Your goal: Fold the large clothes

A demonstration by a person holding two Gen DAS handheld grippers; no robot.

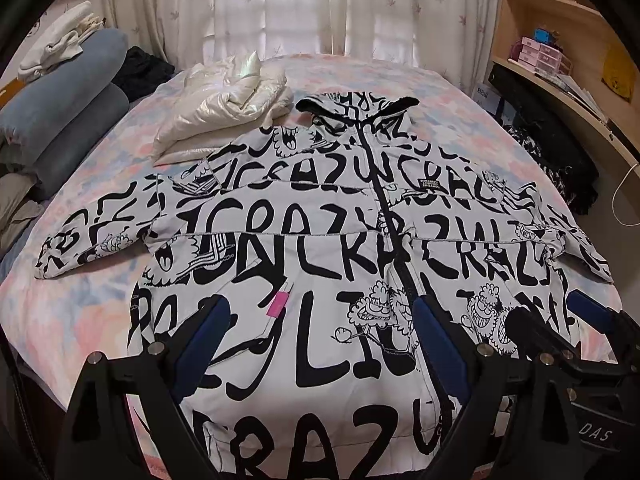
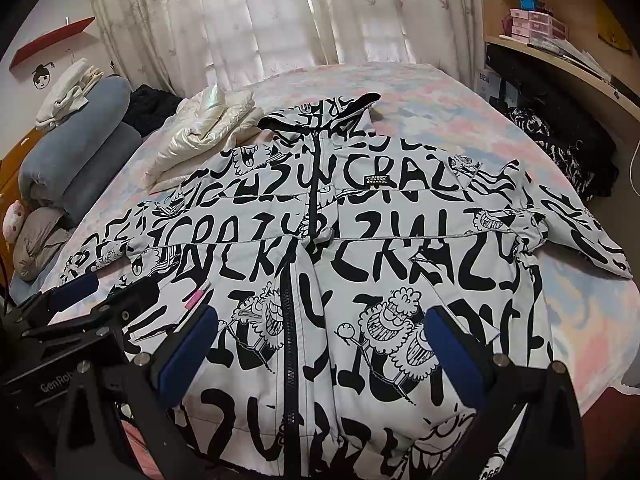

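Observation:
A large white jacket (image 1: 320,240) printed with black letters and cartoon faces lies flat and zipped on the bed, front up, hood at the far end, sleeves spread to both sides. It also shows in the right wrist view (image 2: 360,248). My left gripper (image 1: 320,320) is open and empty, hovering over the jacket's lower left half near the hem. My right gripper (image 2: 320,332) is open and empty over the lower middle and right half. Each gripper shows at the edge of the other's view: the right gripper (image 1: 560,320), the left gripper (image 2: 104,292).
A folded cream puffer jacket (image 1: 224,112) lies on the bed (image 1: 72,304) beyond the left shoulder. Rolled blue bedding (image 1: 68,108) and pillows sit at the left. A black garment (image 1: 552,160) and wooden shelves (image 1: 568,52) stand at the right. Curtains hang behind.

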